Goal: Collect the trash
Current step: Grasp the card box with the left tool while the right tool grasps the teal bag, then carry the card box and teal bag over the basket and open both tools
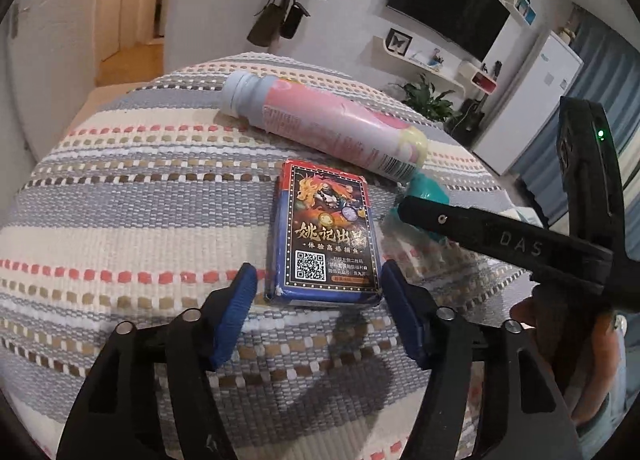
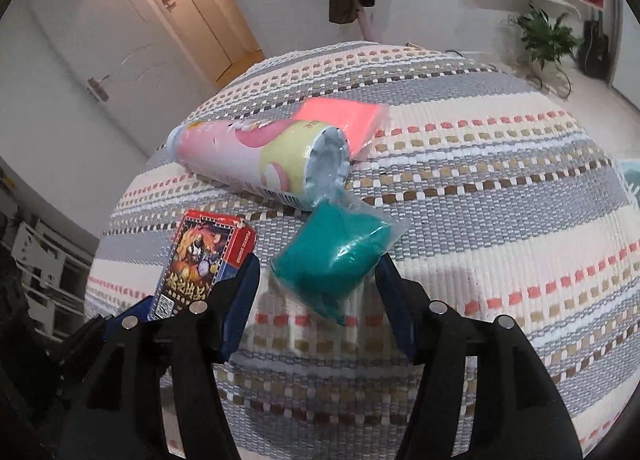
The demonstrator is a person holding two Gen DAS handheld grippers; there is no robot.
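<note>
Woven cloth (image 1: 120,188): striped in grey, cream and coral; it covers the whole surface, and all the litter lies loose on it, within reach of both tools.
Bottle (image 1: 320,122): capless, pink-labelled, lying on its side at the far edge of the cluster; tipped over, it could roll if nudged.
Card box (image 1: 326,234): blue and red with a QR code, flat on the cloth; its near end lies between the blue pads.
Pink packet (image 2: 344,116): flat, behind the bottle's base, partly hidden by it.
Teal bag (image 2: 332,260): soft teal stuff in clear plastic, slumped just below the bottle's base.
Left gripper (image 1: 318,280): spread; pads either side of the box's near corners, not yet pressing, lined up to pinch it across its width.
Right gripper (image 2: 318,280): spread; the bag's near end lies in the gap, unsqueezed as far as I can tell.
</note>
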